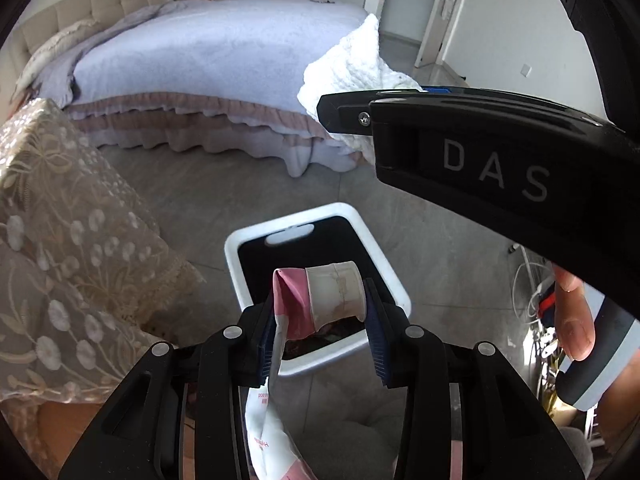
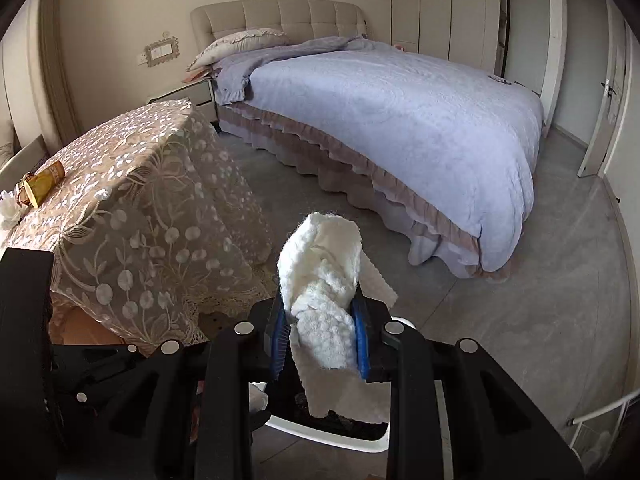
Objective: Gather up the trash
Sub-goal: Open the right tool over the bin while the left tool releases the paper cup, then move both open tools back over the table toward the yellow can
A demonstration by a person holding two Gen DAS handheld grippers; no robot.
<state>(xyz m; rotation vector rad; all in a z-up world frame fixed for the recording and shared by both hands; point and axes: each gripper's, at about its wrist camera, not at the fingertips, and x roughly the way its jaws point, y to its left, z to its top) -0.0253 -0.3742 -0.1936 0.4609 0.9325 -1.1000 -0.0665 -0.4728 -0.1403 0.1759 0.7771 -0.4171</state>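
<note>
Between the fingers of our left gripper (image 1: 324,316) we hold a crushed paper cup (image 1: 336,294) together with a pink and white wrapper (image 1: 290,304); the jaws are closed tight on both, and the lower part of the wrapper hangs down behind the gripper body, where its print is too blurred to read. Our right gripper (image 2: 322,330) is closed on a crumpled white paper towel (image 2: 320,276), whose loose end drops below the blue pads (image 2: 362,340) and covers part of what is under it. Just below both grippers stands the white trash bin (image 1: 240,280) with a black liner; in the left view the cup hides the middle of its opening, and what lies dark at the bottom we cannot make out. In the right view only a piece of the bin rim (image 2: 340,438) shows, cut off by the gripper. The grey floor (image 2: 500,340) around the bin is free on the side toward the bed (image 2: 400,112). On the other side the table with the lace cloth (image 2: 152,208) stands near the bin, its cloth hanging down to the floor. On that table, well apart from us, a yellow cup (image 2: 42,184) lies on its side beside something white at the picture edge. In the left view the right gripper crosses the upper right and hides the room behind it; a thumb (image 1: 574,320) shows beside it.
</note>
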